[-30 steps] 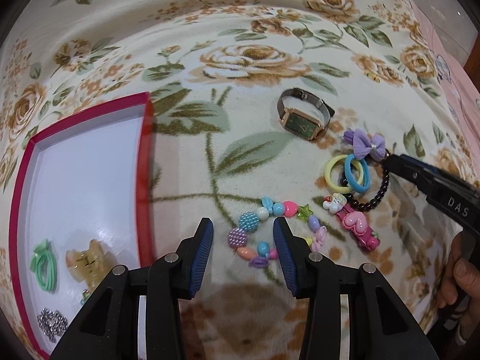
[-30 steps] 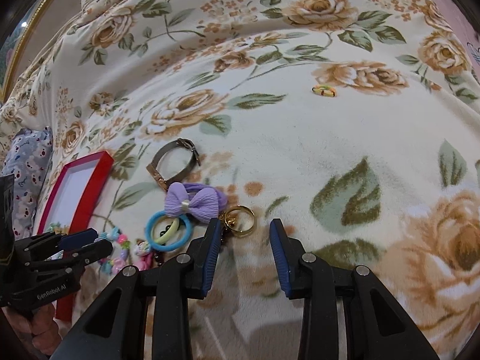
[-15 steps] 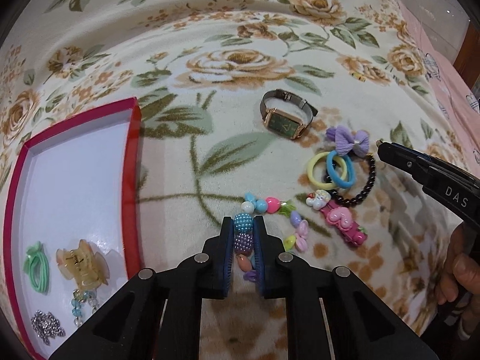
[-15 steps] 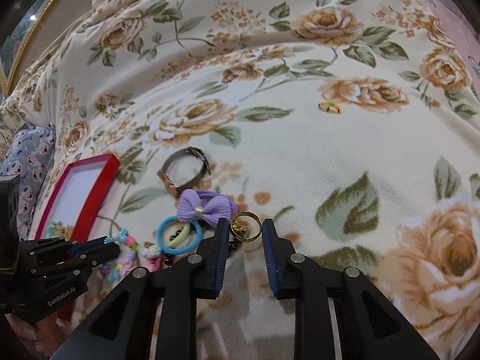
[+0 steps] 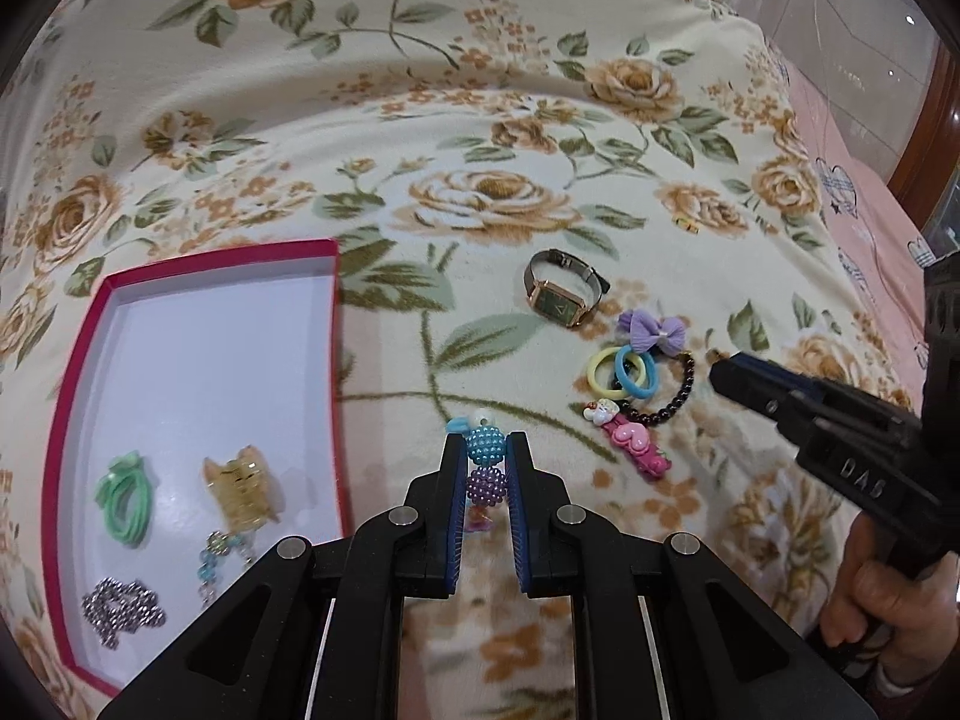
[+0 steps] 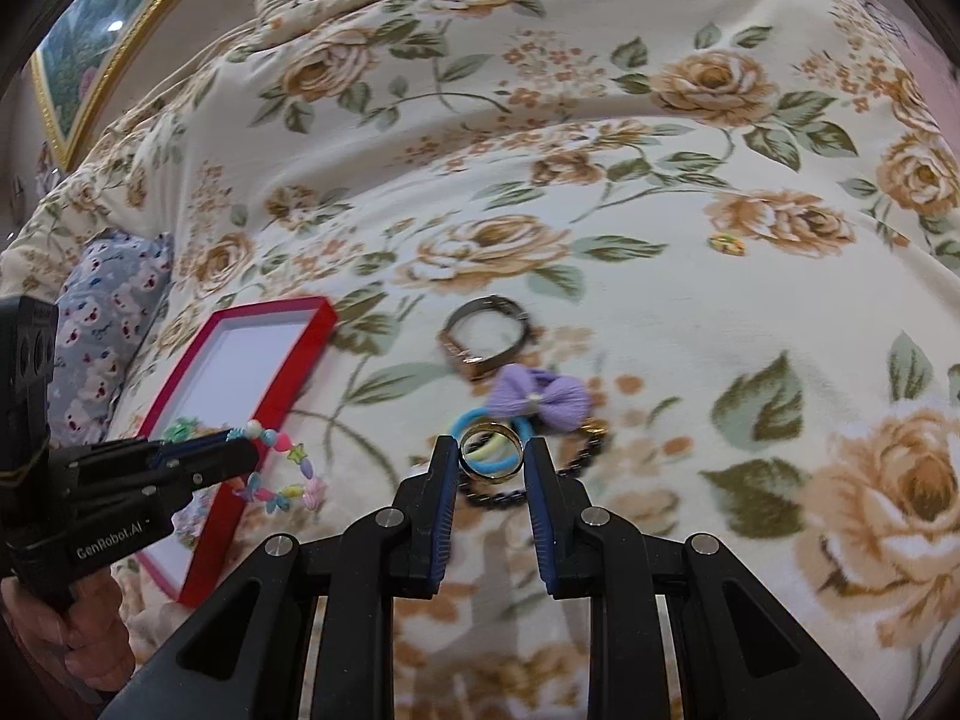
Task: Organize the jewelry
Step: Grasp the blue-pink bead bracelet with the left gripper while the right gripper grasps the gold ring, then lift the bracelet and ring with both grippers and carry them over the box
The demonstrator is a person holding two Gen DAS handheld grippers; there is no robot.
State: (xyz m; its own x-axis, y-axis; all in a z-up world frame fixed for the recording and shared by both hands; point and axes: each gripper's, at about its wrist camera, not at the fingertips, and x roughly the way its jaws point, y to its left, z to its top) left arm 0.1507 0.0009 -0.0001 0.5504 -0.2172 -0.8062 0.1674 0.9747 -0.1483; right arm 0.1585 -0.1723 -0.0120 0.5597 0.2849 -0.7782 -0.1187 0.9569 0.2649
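The left gripper point(image 5: 487, 456) is clamped on a colourful bead bracelet point(image 5: 485, 461), with a blue and a purple bobbled bead pinched between its blue pads point(image 5: 454, 492). In the right wrist view the rest of that bracelet point(image 6: 282, 474) is seen hanging from the left gripper point(image 6: 240, 450), lifted off the blanket just beside the near edge of the red box point(image 6: 282, 384).

The right gripper point(image 6: 491, 456) is closed on a gold ring point(image 6: 491, 450), which is held upright between the pads point(image 6: 443, 498) and raised above the pile of other pieces. In the left wrist view the right gripper point(image 5: 720, 369) is seen from the side; its pads cannot be told apart there.

On the floral blanket point(image 5: 480, 120) a square-faced watch point(image 5: 561, 297) is laid, and near it a purple bow point(image 5: 653, 331), a yellow hair tie point(image 5: 603, 371) overlapped by a blue hair tie point(image 5: 636, 373), a black bead bracelet point(image 5: 672, 405) and a pink heart hair clip point(image 5: 630, 438) are clustered, touching one another.

The red box point(image 5: 333, 360) is set to the left of them. Inside it, on the white floor, a green hair tie point(image 5: 123, 504), an amber claw clip point(image 5: 240, 489), a pale blue bead strand point(image 5: 210, 558) and a silver chain point(image 5: 120, 606) are gathered near the front
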